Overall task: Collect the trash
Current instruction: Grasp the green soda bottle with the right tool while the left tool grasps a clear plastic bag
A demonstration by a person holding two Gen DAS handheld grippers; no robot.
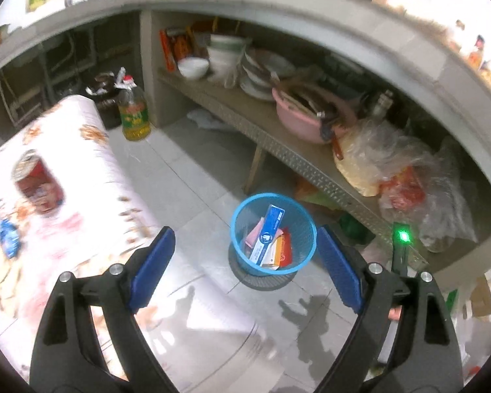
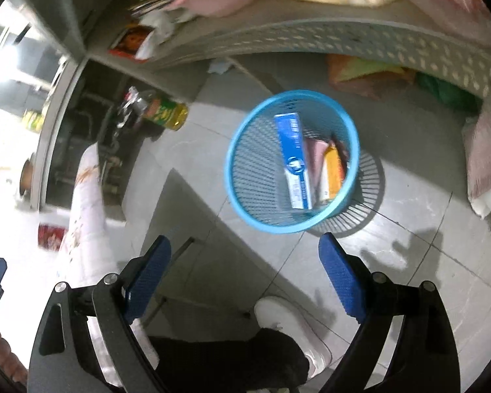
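Left gripper (image 1: pixel 245 255) hangs over the floor with its fingers (image 1: pixel 154 262) spread wide, nothing between them. Right gripper (image 2: pixel 245 271) likewise: fingers (image 2: pixel 147 275) wide apart and empty, a white shoe (image 2: pixel 291 324) below.

Trash not yet collected, left to right on the table (image 1: pixel 91 177): a crumpled blue wrapper (image 1: pixel 6 234) near the left edge, then a red can (image 1: pixel 37 181) standing upright farther in. Both are well apart from the basket.

Risks, as I judge them:
- Can is round and probably light; an off-centre pinch could tip it and roll it off the cloth-covered table.
- Wrapper lies flat on the floral cloth; the fingers may snag the cloth with it and drag the can.
- Basket is small and light; a clipped rim could knock it over and spill what is in it.
- Oil bottle (image 1: pixel 134 114) on the floor at the far table corner is not trash; leave it.

Containers: blue mesh basket (image 1: pixel 242 219) on the floor, right of the table and in front of the shelf (image 1: pixel 232 111). It holds a long blue-and-white box (image 1: pixel 266 235) leaning upright, plus pink and orange-red packets. Pink basin (image 1: pixel 294 121) on the shelf holds utensils, blurred.
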